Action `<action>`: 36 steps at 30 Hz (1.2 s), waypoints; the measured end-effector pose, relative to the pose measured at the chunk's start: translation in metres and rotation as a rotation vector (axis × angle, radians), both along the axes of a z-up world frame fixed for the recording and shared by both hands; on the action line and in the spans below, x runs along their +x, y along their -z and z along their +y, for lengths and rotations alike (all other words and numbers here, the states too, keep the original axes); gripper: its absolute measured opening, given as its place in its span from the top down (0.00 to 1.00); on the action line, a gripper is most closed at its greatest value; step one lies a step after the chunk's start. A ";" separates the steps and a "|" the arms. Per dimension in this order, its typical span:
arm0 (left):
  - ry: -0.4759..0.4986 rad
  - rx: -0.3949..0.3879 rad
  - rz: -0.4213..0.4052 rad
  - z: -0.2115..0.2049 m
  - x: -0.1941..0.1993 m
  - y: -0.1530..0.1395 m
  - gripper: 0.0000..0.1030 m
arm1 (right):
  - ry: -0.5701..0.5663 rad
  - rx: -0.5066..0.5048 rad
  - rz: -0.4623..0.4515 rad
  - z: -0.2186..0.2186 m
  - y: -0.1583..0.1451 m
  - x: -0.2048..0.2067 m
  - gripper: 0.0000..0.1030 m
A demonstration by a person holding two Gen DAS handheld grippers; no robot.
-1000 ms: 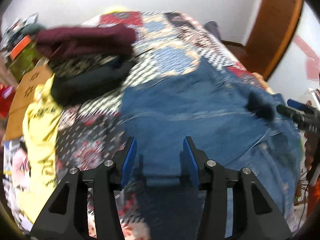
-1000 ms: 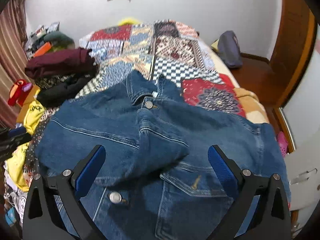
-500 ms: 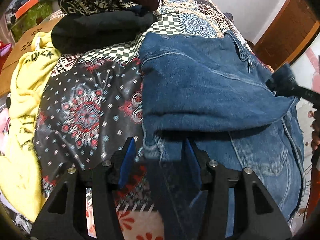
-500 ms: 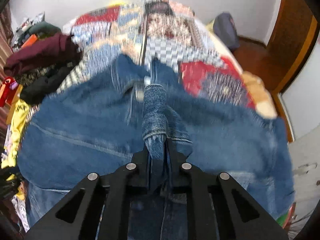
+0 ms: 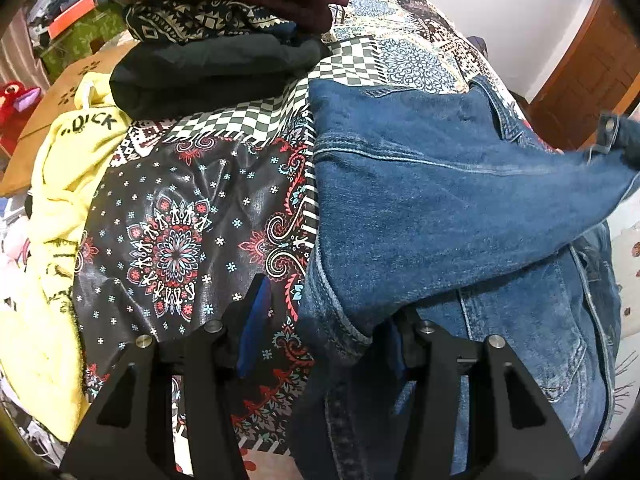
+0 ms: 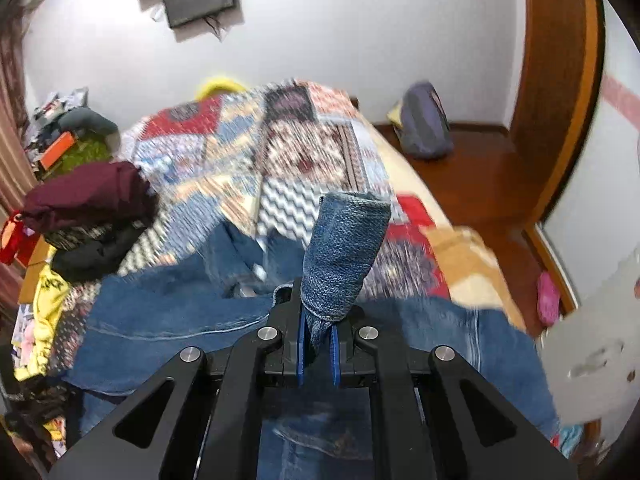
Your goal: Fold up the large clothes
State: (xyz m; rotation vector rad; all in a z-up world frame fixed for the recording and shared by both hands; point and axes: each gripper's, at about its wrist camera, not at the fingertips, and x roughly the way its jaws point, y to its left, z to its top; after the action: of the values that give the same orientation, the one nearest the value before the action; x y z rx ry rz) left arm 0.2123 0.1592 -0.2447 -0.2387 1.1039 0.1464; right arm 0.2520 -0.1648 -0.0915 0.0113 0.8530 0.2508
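One denim jacket (image 5: 440, 208) lies spread on the bed (image 5: 176, 216), over its patchwork cover, so that it has a flat surface to be folded on. The right gripper (image 6: 318, 344) has its fingers clenched on the cuff of one sleeve (image 6: 344, 248), which stands up out of the grip; holding it by the end probably lets the whole sleeve be carried across the body of the jacket. The left gripper (image 5: 324, 320) sits low at the jacket's side edge with its fingers half apart. Denim lies between them, but I cannot tell whether the pads press on it; it looks placed to steady or pick up that edge. At the far left of the bed one stack of three folded garments (image 5: 216, 28) is set aside, maroon on top, patterned, then black. One yellow garment (image 5: 60, 208) lies loose beside it.
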 end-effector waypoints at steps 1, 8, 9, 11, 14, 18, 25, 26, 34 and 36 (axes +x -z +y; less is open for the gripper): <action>0.003 0.003 0.003 -0.001 0.000 0.001 0.51 | 0.006 0.001 0.024 -0.003 0.008 0.001 0.92; 0.018 0.038 0.016 -0.009 -0.003 0.005 0.48 | 0.034 -0.038 0.133 -0.028 0.068 -0.004 0.92; 0.018 0.046 0.016 -0.010 -0.003 0.005 0.48 | 0.035 -0.039 0.149 -0.029 0.073 -0.006 0.92; 0.020 0.062 0.015 -0.013 -0.005 0.004 0.48 | 0.040 -0.033 0.186 -0.033 0.083 -0.008 0.90; 0.027 0.069 0.014 -0.015 -0.009 0.001 0.48 | 0.065 -0.036 0.223 -0.040 0.088 -0.011 0.71; 0.034 0.079 0.002 -0.017 -0.018 -0.009 0.48 | 0.110 -0.052 0.239 -0.057 0.086 -0.017 0.56; 0.036 0.126 -0.087 -0.023 -0.026 -0.052 0.48 | 0.142 -0.052 0.189 -0.080 0.061 -0.032 0.53; 0.041 0.135 -0.107 -0.025 -0.025 -0.059 0.48 | 0.145 -0.049 0.179 -0.083 0.058 -0.033 0.52; 0.111 0.185 -0.225 -0.051 0.005 -0.101 0.48 | 0.201 0.031 0.079 -0.106 0.021 -0.040 0.34; 0.137 0.188 -0.245 -0.063 0.017 -0.108 0.48 | 0.214 0.041 0.050 -0.115 0.012 -0.044 0.30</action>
State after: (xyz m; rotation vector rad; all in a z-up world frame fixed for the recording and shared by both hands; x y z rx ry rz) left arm 0.2289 0.0963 -0.1369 -0.0113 0.8537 0.0948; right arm 0.2083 -0.2800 -0.1039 0.1475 0.8888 0.0671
